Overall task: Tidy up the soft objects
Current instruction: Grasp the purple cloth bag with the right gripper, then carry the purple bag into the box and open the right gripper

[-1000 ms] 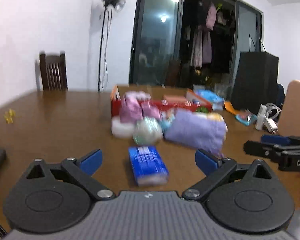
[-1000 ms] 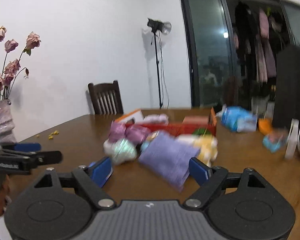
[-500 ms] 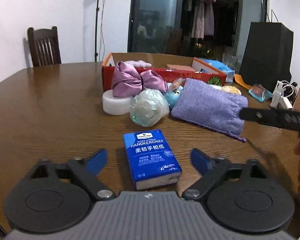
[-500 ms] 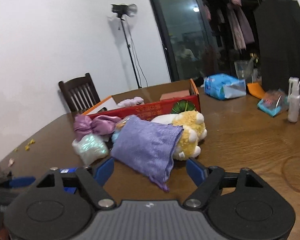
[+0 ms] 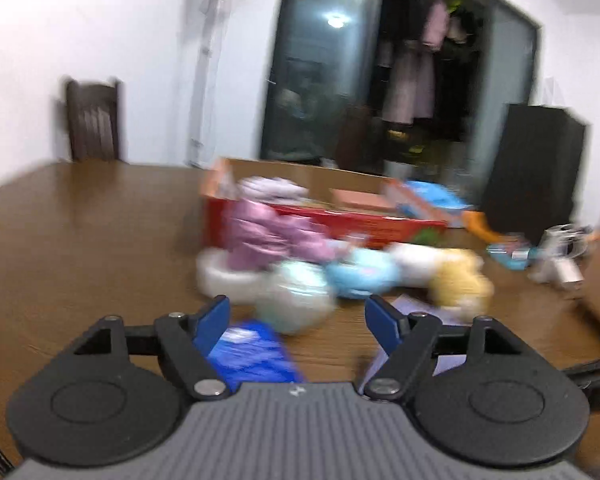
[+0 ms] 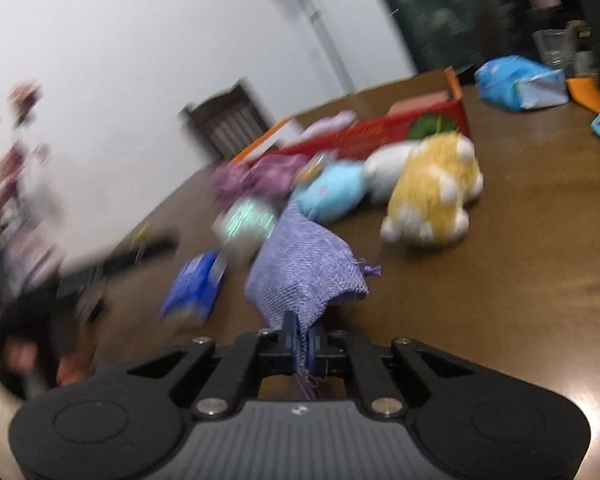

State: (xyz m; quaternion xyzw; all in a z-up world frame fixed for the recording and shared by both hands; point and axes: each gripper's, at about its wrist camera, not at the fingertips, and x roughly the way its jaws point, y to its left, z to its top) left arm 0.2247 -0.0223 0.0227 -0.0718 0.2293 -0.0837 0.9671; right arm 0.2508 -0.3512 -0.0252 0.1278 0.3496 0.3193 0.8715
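My right gripper [image 6: 300, 340] is shut on the edge of a purple knitted pouch [image 6: 304, 264] and holds it up off the table. Behind it lie a yellow-and-white plush toy [image 6: 432, 196], a light blue plush [image 6: 332, 192], a pale wrapped ball [image 6: 246, 224], a purple satin bow [image 6: 256, 176] and a blue tissue pack [image 6: 196, 288]. My left gripper [image 5: 298, 318] is open and empty, with the blue tissue pack [image 5: 252, 354] under its left finger. The red cardboard box [image 5: 340, 216] stands behind the pile. Both views are blurred.
A white foam disc [image 5: 224, 280] lies by the bow. A blue plastic packet [image 6: 520, 88] and an orange item [image 6: 586, 88] lie at the far right. A wooden chair [image 5: 94, 120] stands at the table's far side. A vase of dried roses [image 6: 16, 184] is at left.
My right gripper has shut on the purple pouch and pulled it back off the plush toys. My left gripper has moved forward over the tissue pack and narrowed somewhat.
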